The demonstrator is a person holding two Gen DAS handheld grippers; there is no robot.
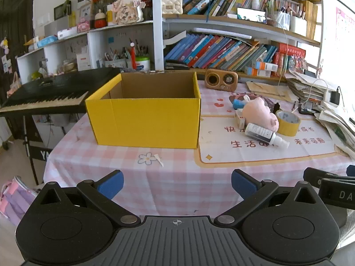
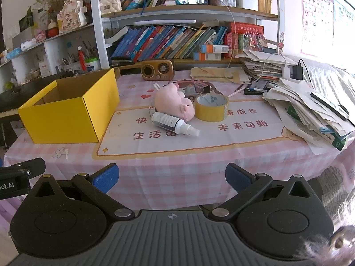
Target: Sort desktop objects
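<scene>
**Both tongs released, four loose things beside one empty box**

At far left one black keyboard stands off the table's edge; next comes one yellow cardboard box, open at the top and showing nothing inside, sitting on the pink checked tablecloth; in front of it one small paper scrap lies beside a printed flower. The left gripper hovers short of the table's near edge, its two blue pads spread wide with nothing between them; the right gripper hovers likewise, jaws released and empty, each seen from its own wrist camera.

Right of the box, on the white printed mat, the things to sort cluster together: one white spray bottle lying on its side, nozzle toward the right; one pink plush pig touching it from behind; one roll of yellow tape standing flat just beside the pig; one small carton behind the bottle, mostly hidden. Further back sit one wooden radio and perhaps a toy or two behind the pig, too hidden to count; at far right one untidy heap of papers overhangs the table.
</scene>
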